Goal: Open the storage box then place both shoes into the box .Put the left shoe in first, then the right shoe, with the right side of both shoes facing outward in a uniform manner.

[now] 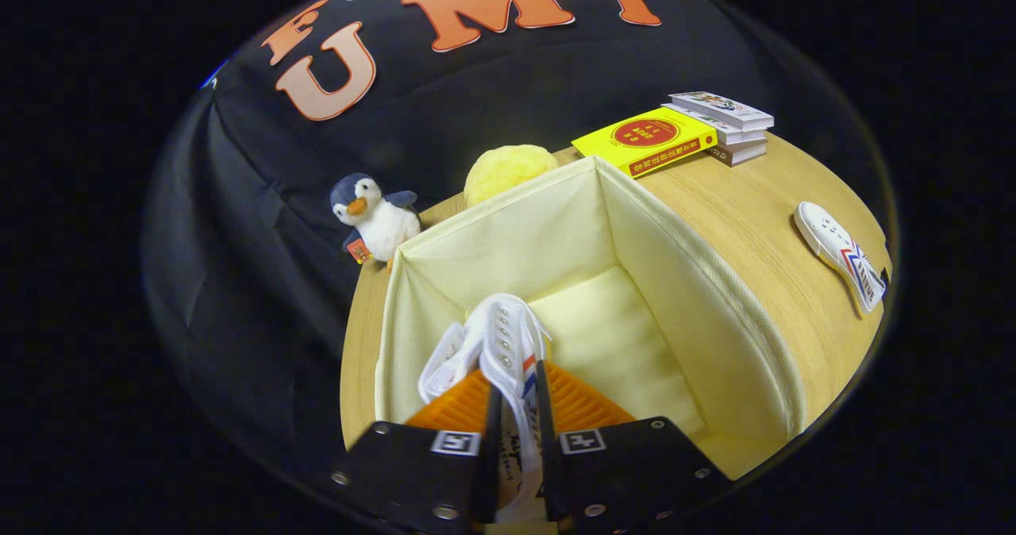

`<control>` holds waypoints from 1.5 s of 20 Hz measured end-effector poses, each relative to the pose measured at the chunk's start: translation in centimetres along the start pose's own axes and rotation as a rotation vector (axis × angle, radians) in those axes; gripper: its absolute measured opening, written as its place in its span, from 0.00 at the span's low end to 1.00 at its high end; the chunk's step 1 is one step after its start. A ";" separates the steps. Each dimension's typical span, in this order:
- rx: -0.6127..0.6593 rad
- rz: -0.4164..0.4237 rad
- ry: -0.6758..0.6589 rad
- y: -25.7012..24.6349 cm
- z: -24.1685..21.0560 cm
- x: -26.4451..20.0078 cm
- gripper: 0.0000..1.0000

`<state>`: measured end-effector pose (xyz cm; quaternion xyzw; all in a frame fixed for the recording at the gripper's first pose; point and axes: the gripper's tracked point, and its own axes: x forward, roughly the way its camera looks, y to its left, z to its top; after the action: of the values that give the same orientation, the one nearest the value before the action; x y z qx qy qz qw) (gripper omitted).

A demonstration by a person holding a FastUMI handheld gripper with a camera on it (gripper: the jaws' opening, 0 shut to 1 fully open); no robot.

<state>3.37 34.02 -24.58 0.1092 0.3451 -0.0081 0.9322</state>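
While the claw pinches the white shoe by its upper, low centre frame, it hangs over the open storage box for lowering | second shoe waits on counter, right of frame | box likely empty.

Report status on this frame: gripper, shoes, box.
Gripper shut on white canvas shoe, held over open cream fabric storage box. Second white shoe on wooden table. Box interior unobstructed.
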 end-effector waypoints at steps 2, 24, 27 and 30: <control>-0.026 0.000 -0.058 -0.1 2.0 -0.3 0.61; -0.135 -0.074 -0.248 -23.4 15.1 -9.2 0.98; -0.153 -0.097 -0.224 -27.7 15.9 -9.4 0.98; -0.157 -0.095 -0.184 -31.8 15.7 -9.2 0.98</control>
<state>3.54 -0.86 -13.33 0.0180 0.2627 -0.0353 0.9641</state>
